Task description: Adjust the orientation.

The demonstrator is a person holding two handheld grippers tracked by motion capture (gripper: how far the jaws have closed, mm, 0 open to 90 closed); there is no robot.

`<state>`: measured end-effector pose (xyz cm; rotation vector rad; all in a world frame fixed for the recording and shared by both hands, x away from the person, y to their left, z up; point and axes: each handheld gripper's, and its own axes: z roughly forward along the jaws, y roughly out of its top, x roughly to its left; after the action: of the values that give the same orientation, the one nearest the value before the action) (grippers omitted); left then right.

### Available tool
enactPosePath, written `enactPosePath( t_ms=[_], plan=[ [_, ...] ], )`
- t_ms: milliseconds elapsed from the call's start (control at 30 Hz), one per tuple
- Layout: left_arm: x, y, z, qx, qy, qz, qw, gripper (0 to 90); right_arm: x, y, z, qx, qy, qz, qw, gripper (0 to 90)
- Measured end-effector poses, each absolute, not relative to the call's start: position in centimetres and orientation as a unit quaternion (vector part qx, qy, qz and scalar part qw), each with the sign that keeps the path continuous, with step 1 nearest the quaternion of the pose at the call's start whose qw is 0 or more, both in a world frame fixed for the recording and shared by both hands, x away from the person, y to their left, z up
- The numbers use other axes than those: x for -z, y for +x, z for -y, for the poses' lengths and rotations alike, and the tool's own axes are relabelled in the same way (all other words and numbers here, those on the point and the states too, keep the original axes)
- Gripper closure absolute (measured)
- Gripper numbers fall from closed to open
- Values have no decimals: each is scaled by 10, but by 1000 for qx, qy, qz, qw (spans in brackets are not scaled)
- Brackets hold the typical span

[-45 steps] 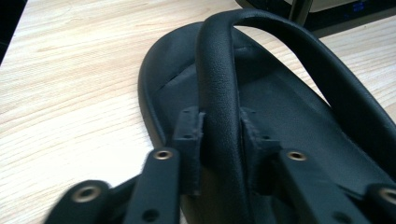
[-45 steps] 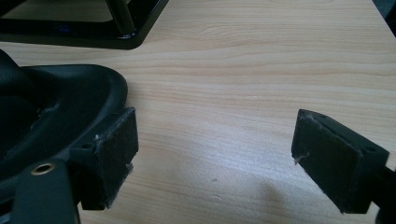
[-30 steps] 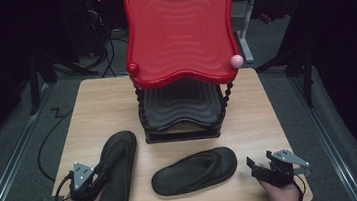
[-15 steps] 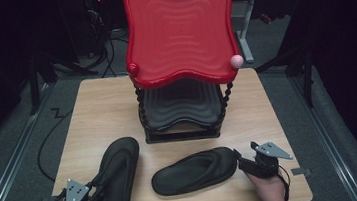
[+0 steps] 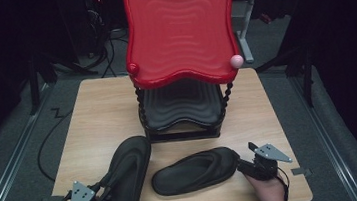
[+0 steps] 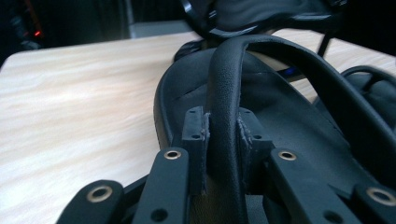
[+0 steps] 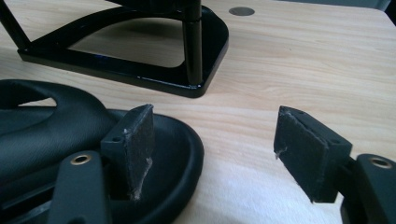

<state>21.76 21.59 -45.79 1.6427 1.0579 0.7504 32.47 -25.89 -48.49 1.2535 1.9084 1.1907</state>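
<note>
Two black flip-flop sandals lie on the wooden table (image 5: 97, 114). The left sandal (image 5: 126, 176) reaches over the near edge. My left gripper (image 5: 103, 196) is shut on its strap (image 6: 224, 93), which the pads (image 6: 198, 135) pinch from both sides. The right sandal (image 5: 194, 171) lies flat across the front of the table. At its right end my right gripper (image 5: 244, 166) stands open. Its jaws have just been closing, one pad (image 7: 133, 144) over the sandal's footbed (image 7: 56, 126) and the other out over bare wood. The sandal's rim sits between them, not pressed.
A two-tier rack stands at the middle back, with a red wavy tray (image 5: 179, 30) tilted up on top and a black tray (image 5: 182, 102) below. Its black base (image 7: 140, 74) lies just beyond the right sandal. Dark floor and cables surround the table.
My left gripper has pulled back toward the near edge, taking the left sandal with it. My right gripper has slid left up to the right sandal's end, and its jaws have narrowed.
</note>
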Motion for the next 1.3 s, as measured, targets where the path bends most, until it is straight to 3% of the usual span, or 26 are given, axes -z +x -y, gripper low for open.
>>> enactPosePath(
  t_ms=[500,1067,1300],
  plan=[
    [447,238,-172,-283,704,-370,537,768,476,281,263,-456,465,-698,296,245],
    [426,249,-138,-310,669,-385,555,774,451,299,232,-511,404,-711,264,241],
    [420,246,-124,-325,663,-372,563,775,440,289,212,-532,380,-713,253,252]
  ],
)
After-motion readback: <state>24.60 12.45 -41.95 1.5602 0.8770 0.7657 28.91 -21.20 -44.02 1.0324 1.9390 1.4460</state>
